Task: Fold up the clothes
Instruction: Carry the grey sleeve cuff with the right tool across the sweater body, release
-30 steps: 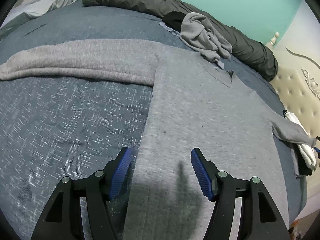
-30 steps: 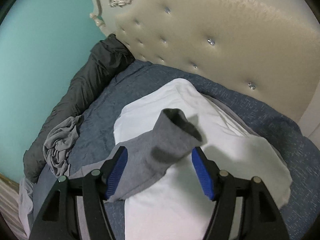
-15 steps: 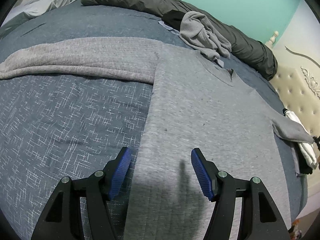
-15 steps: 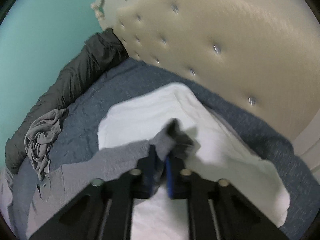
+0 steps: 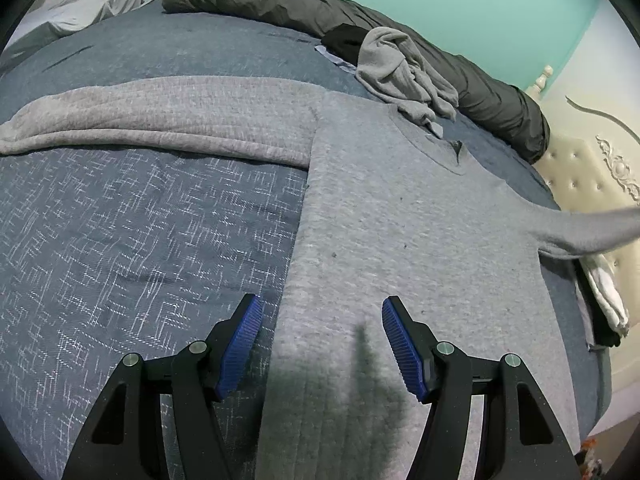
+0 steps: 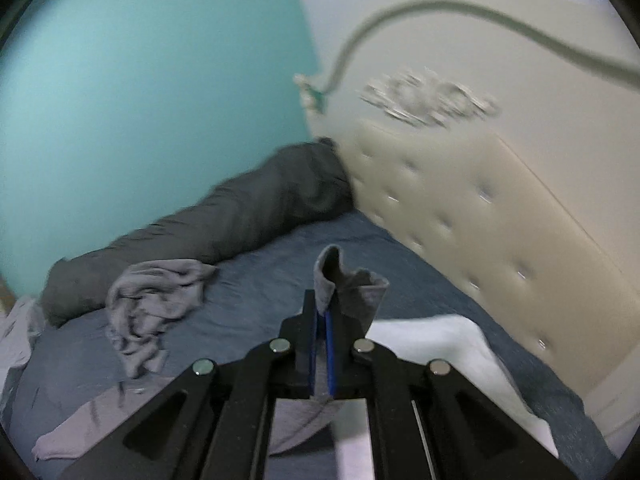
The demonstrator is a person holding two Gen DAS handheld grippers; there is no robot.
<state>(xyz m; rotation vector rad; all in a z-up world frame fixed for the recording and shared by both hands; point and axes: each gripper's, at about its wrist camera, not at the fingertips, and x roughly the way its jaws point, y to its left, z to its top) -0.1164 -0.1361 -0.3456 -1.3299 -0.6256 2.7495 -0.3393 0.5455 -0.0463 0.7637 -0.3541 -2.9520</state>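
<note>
A grey long-sleeved sweater lies flat on the blue bedspread. Its one sleeve stretches out to the left. The other sleeve is lifted off the bed at the right edge of the left wrist view. My left gripper hovers open over the sweater's lower left edge, with nothing between its blue pads. My right gripper is shut on the cuff of that lifted sleeve, which sticks up above the fingertips.
A crumpled grey garment lies by a dark rolled duvet along the teal wall. A white folded item rests near the cream tufted headboard. More pale cloth lies at the far left corner.
My right gripper closed on the sleeve cuff that lay on the white item, then rose and rolled with it. The sleeve now hangs in the air. My left gripper stayed put.
</note>
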